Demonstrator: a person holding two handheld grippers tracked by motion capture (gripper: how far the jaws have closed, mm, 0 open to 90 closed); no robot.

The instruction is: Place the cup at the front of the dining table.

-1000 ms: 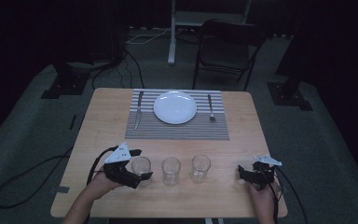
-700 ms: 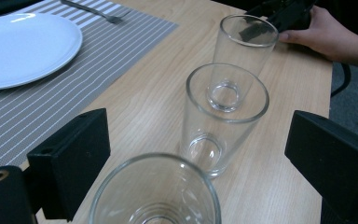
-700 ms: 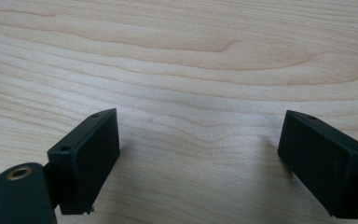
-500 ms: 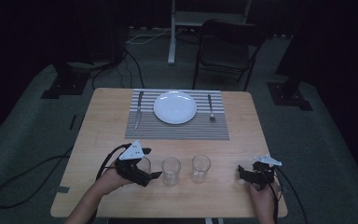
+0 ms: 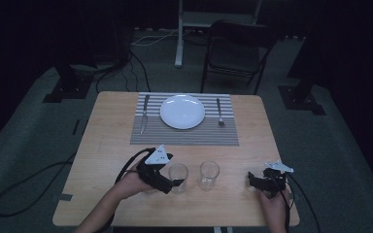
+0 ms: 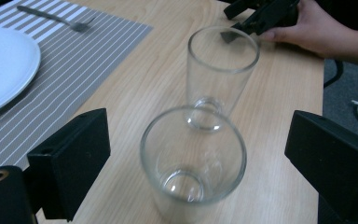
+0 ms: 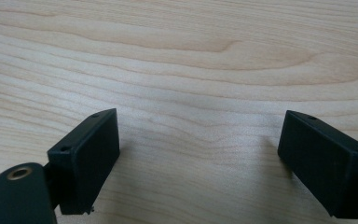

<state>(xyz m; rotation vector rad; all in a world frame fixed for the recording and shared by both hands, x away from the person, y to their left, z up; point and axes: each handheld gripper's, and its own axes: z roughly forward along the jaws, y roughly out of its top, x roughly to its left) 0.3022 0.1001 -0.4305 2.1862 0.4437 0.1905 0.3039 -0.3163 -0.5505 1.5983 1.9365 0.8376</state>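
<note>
Sliding right, the left gripper now has the near glass between wide jaws, not squeezing; right gripper rests open near the table edge

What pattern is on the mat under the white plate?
The placemat has thin grey and white stripes, clearest in the left gripper view.
</note>
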